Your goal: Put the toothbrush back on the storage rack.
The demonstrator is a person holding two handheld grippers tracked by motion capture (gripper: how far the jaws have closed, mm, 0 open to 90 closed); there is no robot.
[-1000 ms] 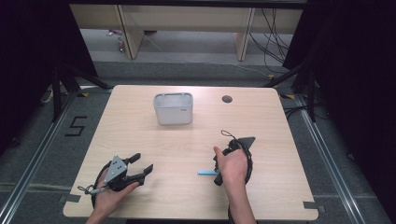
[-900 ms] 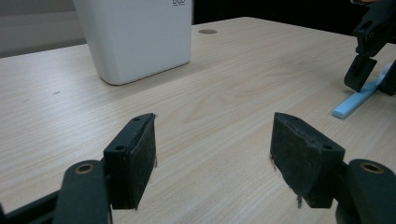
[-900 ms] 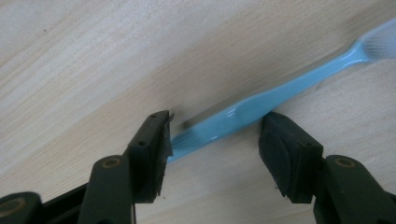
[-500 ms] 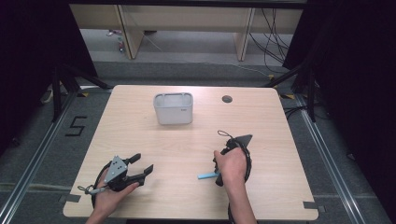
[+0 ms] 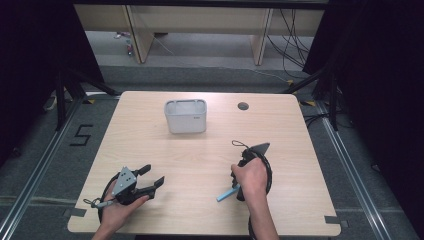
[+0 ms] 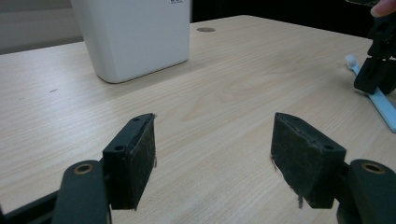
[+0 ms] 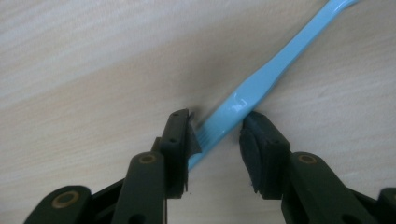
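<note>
Blue toothbrush is straddled by the right gripper, its long axis crossing the half-closed, just-narrowing jaws, not yet firmly clamped.

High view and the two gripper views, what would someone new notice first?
The light blue toothbrush lying on the wooden table, near its front right, stands out; the right claw has just been closing around it, pads at its sides. A white container stands toward the table's far side, and the left claw waits open at front left.

R gripper over blue toothbrush, L gripper near table edge.
</note>
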